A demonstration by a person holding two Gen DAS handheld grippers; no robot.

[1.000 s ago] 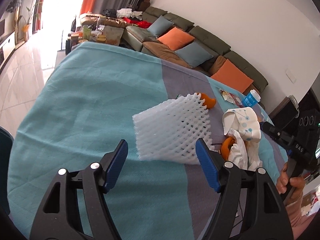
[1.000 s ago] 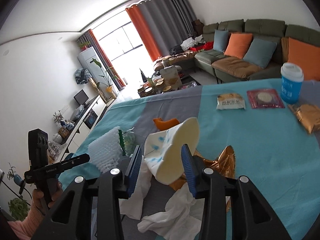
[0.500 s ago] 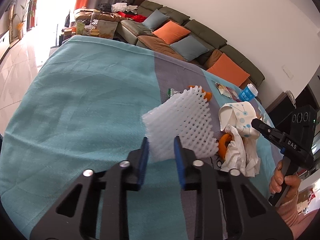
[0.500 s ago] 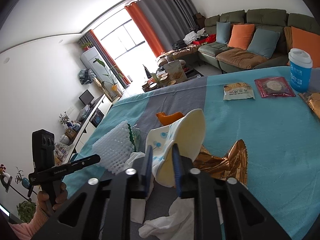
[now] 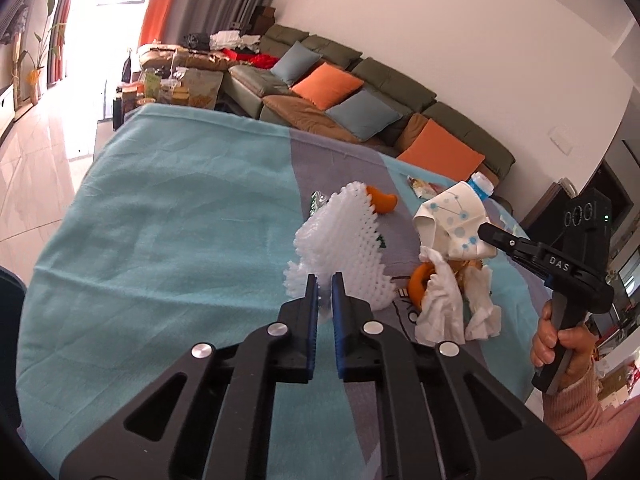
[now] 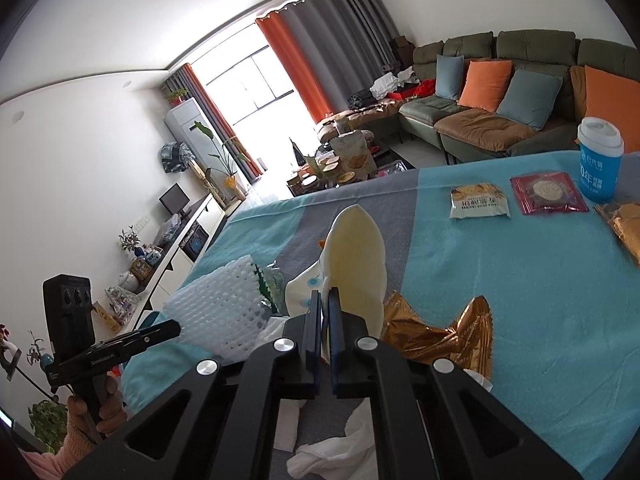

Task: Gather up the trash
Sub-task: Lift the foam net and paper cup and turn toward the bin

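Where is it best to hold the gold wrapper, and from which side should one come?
Probably grip the gold wrapper by its raised fanned end, coming from above on the bare cloth side. That crimped edge stands clear of the cloth, while the other end runs under the crushed cup.

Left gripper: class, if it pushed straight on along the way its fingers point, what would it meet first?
The left gripper is already shut on the white foam net, so that goes first. Beyond the net, probably the orange peel on the teal cloth, though depth is unclear.
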